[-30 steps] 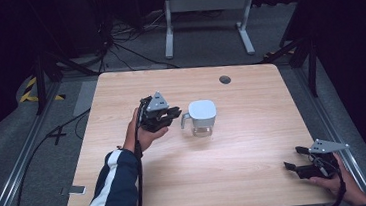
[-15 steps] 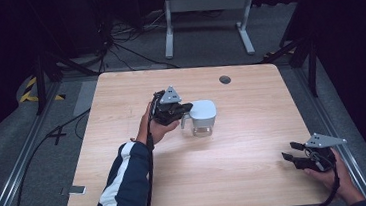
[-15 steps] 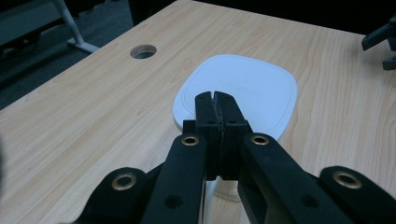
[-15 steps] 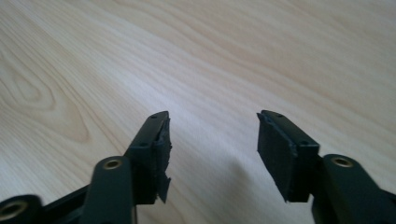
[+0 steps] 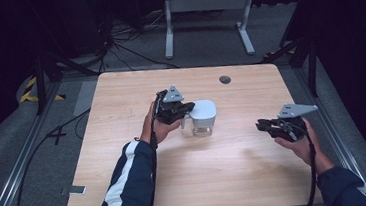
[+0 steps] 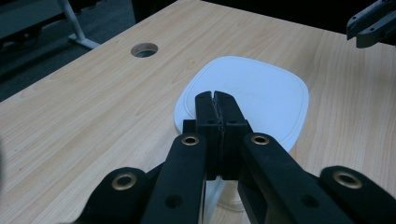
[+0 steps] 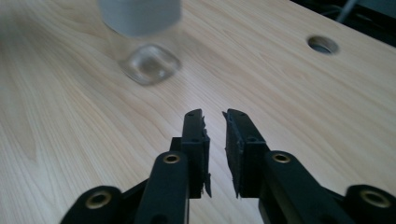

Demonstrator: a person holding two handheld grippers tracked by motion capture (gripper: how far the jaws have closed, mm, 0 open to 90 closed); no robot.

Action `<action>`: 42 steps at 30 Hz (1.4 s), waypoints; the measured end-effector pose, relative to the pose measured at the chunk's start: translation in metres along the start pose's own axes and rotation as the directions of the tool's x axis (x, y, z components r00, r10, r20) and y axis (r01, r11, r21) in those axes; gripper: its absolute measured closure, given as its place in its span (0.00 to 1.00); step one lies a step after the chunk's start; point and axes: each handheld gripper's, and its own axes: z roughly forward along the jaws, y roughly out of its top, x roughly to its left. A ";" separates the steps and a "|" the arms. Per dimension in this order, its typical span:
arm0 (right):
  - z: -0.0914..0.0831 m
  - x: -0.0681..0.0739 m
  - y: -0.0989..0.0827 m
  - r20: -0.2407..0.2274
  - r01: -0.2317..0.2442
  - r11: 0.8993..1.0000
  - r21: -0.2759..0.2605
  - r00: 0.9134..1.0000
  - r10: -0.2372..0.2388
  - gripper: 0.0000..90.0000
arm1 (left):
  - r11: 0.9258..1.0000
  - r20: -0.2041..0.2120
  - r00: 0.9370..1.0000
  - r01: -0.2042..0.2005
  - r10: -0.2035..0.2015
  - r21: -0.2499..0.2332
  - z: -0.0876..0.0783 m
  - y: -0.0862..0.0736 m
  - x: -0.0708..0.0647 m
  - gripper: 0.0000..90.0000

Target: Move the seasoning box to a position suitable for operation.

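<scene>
Near the middle of the light wooden table point(image 5: 124, 138), slightly toward the far edge: a clear glass jar with a white rounded-square lid point(image 5: 203, 115), standing upright. Same jar seen in the left gripper view as a broad white lid point(image 6: 261, 100) with clear glass below it, and in the right gripper view as a blurred clear body with a pale lid point(image 7: 140, 28).

Left gripper point(image 5: 184, 110), black with a grey three-cornered plate on top, held in the left hand point(image 5: 159, 127) just beside the jar on its left side, tips reaching the lid's edge. Fingers point(image 6: 208, 126) pressed together in the left gripper view, no gap between the pads, nothing caught between them; tips lying over the near rim of the lid (touching it or just above, hard to say).

Right gripper point(image 5: 263, 124), also black with a grey plate, held in the right hand point(image 5: 299, 140) near the table's right edge, well apart from the jar and pointing toward it. Fingers point(image 7: 196, 140) slightly parted in the right gripper view, a narrow strip of wood grain visible between them, holding nothing, above bare table.

Round cable hole point(image 5: 225, 79) in the table toward the far edge, beyond the jar. Dark sleeve with a white stripe point(image 5: 125, 183) on the left forearm. Grey floor point(image 5: 24, 147) around the table, with a white metal stand point(image 5: 208, 15) behind it.
</scene>
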 end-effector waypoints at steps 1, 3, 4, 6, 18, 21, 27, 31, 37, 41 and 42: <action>0.006 0.003 0.008 -0.009 0.023 1.000 0.004 1.000 -0.023 0.91 | 1.000 -0.005 1.000 -0.005 0.005 0.002 0.000 0.000 0.000 1.00; 0.011 0.004 0.013 -0.023 0.035 0.999 0.008 0.999 -0.035 0.93 | 1.000 -0.004 1.000 -0.004 0.004 0.003 0.000 0.000 -0.001 1.00; 0.018 0.007 0.022 -0.036 0.057 0.998 0.014 0.998 -0.056 0.95 | 1.000 -0.009 1.000 -0.013 0.013 0.005 0.000 0.000 0.000 1.00; 0.029 0.012 0.037 -0.057 0.094 0.995 0.024 0.994 -0.093 0.98 | 1.000 -0.006 1.000 -0.006 0.006 0.002 0.000 0.000 0.000 1.00; 0.061 0.027 0.075 -0.096 0.160 0.985 0.067 0.984 -0.153 0.99 | 1.000 -0.006 1.000 -0.002 0.002 -0.021 -0.001 -0.003 -0.002 1.00; 0.065 0.029 0.079 -0.099 0.164 0.984 0.071 0.983 -0.156 0.99 | 1.000 0.002 1.000 0.006 -0.006 -0.025 -0.002 -0.005 -0.001 1.00; 0.070 0.031 0.085 -0.098 0.168 0.983 0.075 0.982 -0.160 0.99 | 0.999 0.001 1.000 0.007 -0.007 -0.036 -0.002 -0.006 -0.002 1.00; 0.073 0.032 0.086 -0.099 0.170 0.982 0.082 0.982 -0.161 0.99 | 0.999 0.005 1.000 0.015 -0.015 -0.044 -0.004 -0.009 -0.001 1.00; 0.076 0.034 0.087 -0.098 0.174 0.980 0.091 0.981 -0.165 0.99 | 0.999 -0.015 1.000 -0.001 0.000 -0.037 -0.006 -0.009 -0.003 1.00; 0.079 0.036 0.087 -0.096 0.180 0.978 0.103 0.981 -0.170 0.99 | 0.999 -0.013 1.000 0.002 -0.003 -0.040 -0.006 -0.010 -0.002 1.00; 0.079 0.036 0.087 -0.096 0.180 0.978 0.103 0.981 -0.170 0.99 | 0.999 -0.013 1.000 0.002 -0.003 -0.040 -0.006 -0.010 -0.002 1.00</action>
